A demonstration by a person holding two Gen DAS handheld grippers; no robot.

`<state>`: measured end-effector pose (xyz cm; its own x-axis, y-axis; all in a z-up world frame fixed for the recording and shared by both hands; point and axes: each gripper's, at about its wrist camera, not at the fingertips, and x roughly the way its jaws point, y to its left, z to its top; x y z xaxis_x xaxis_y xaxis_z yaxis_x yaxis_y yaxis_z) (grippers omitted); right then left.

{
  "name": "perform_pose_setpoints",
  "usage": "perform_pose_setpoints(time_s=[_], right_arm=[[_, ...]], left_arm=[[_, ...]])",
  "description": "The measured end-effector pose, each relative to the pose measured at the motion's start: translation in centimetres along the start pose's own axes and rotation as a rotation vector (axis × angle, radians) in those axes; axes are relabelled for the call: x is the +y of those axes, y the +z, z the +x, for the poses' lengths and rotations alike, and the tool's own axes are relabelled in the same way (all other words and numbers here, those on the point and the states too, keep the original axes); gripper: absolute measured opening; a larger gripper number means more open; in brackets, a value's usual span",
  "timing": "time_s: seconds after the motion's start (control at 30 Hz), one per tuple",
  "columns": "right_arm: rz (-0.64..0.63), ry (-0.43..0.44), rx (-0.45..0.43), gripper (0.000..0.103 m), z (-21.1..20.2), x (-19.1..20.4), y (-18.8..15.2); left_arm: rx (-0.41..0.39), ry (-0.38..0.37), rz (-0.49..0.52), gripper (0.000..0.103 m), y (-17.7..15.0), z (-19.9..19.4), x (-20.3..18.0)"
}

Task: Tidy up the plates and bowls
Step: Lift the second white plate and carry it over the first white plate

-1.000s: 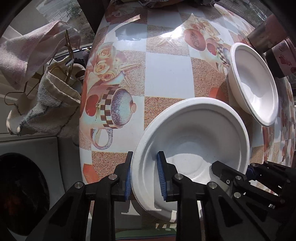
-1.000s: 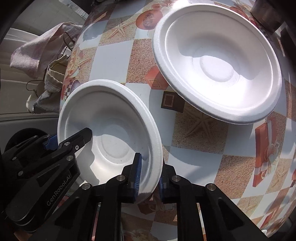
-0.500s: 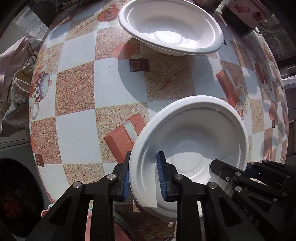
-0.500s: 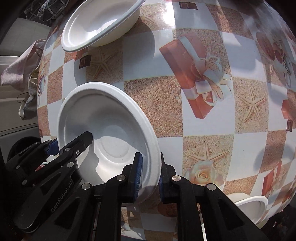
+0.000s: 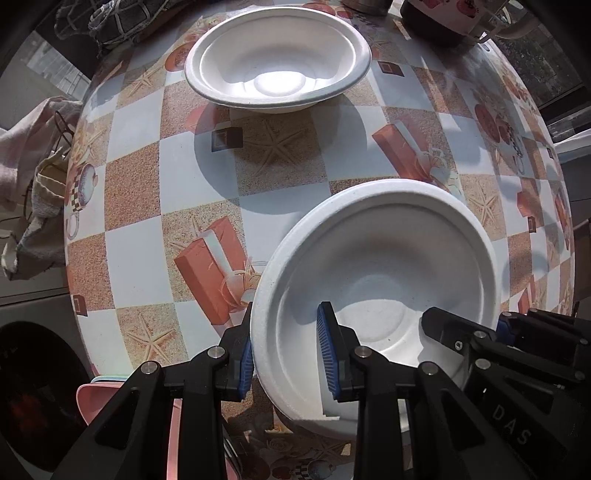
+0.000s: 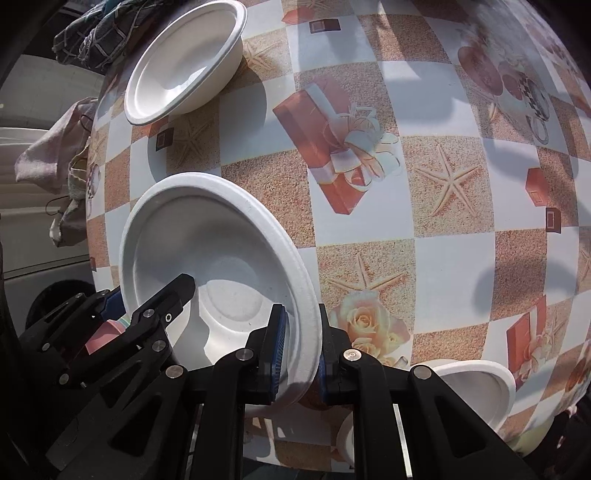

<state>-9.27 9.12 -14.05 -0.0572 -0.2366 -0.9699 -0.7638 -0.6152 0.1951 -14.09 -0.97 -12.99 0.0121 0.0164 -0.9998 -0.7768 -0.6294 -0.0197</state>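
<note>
A white paper bowl [image 5: 388,258] hangs just over the patterned tablecloth [image 5: 147,258], gripped by its rim from two sides. My left gripper [image 5: 286,358] straddles the near-left rim; its jaws are opening, and the inner pad [image 5: 327,354] stands off the bowl wall. My right gripper [image 6: 299,343] is shut on the opposite rim of the same bowl [image 6: 207,251]. A second white bowl [image 5: 277,59] rests upright at the far side of the table, apart from both grippers. The edge of a third white bowl [image 6: 476,384] shows under my right gripper's right finger.
A pink dish [image 5: 99,398] sits below the left gripper at the table's near edge. Cloths [image 5: 37,155] hang off the left edge, and a dark checked cloth [image 5: 107,18] lies at the back. A dark jar [image 5: 436,18] stands at the far right.
Both grippers have carried the bowl across the table, and the far bowl now sits ahead of it. The left jaws have spread wider around the rim; the right still clamps it.
</note>
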Motion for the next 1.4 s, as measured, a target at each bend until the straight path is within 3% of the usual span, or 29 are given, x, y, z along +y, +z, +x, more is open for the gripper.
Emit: perform_pose_setpoints(time_s=[0.37,0.5,0.93,1.27,1.4], right_arm=[[0.051,0.014,-0.083,0.018,-4.5,-0.8,-4.8],[0.106,0.026,-0.118,0.021,-6.0,-2.0,-7.6],[0.419,0.042,-0.186,0.021,-7.5,-8.0,-16.4],[0.490,0.027,-0.260,0.021,-10.4,-11.7,-17.3],[0.522,0.048,-0.238,0.021,-9.5,-13.0,-17.8]], left_arm=[[-0.055,-0.037,0.110,0.032,-3.1,-5.3,-0.7],[-0.063,-0.045,0.202,0.032,-3.4,-7.6,-3.2],[-0.098,-0.061,0.569,0.032,-5.7,-8.5,-12.0],[-0.091,-0.074,0.660,0.032,-5.5,-8.6,-16.5],[-0.075,-0.062,0.682,0.032,-5.8,-7.9,-17.6]])
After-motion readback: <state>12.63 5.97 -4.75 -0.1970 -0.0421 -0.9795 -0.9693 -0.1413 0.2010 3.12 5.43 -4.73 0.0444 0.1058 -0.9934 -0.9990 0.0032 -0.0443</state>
